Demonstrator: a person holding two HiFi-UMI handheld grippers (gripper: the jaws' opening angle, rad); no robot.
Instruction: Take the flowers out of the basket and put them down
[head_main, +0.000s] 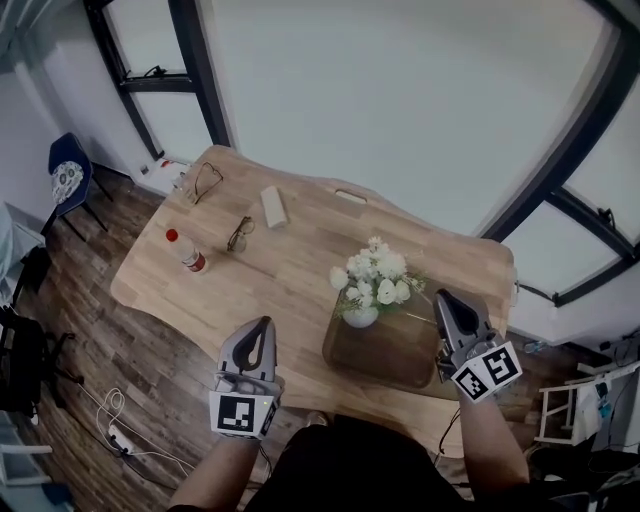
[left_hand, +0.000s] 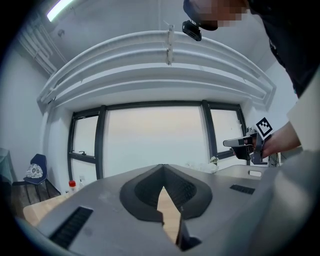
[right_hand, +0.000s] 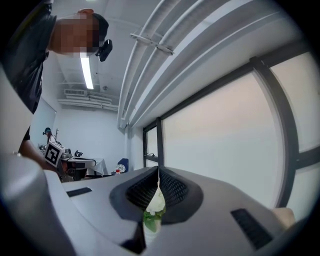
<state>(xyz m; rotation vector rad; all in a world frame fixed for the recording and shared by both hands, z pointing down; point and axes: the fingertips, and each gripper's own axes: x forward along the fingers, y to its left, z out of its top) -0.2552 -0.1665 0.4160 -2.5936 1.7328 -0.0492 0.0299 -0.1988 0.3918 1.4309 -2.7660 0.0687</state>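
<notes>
Wooden table (head_main: 300, 250), one white bouquet (head_main: 375, 277), one bottle (head_main: 186, 250), left tool (head_main: 265, 323) and right tool (head_main: 444, 297) both pressed together

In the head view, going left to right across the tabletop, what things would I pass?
red-capped bottle → nearer pair of glasses → pale block → white flowers

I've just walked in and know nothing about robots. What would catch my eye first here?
The white flowers in a small white pot stand out, set in a brown basket at the near right of the wooden table. On either side of the basket the person holds the left gripper and the right gripper, each carrying a black-and-white marker cube, jaws closed on nothing. A red-capped bottle lies far left.
</notes>
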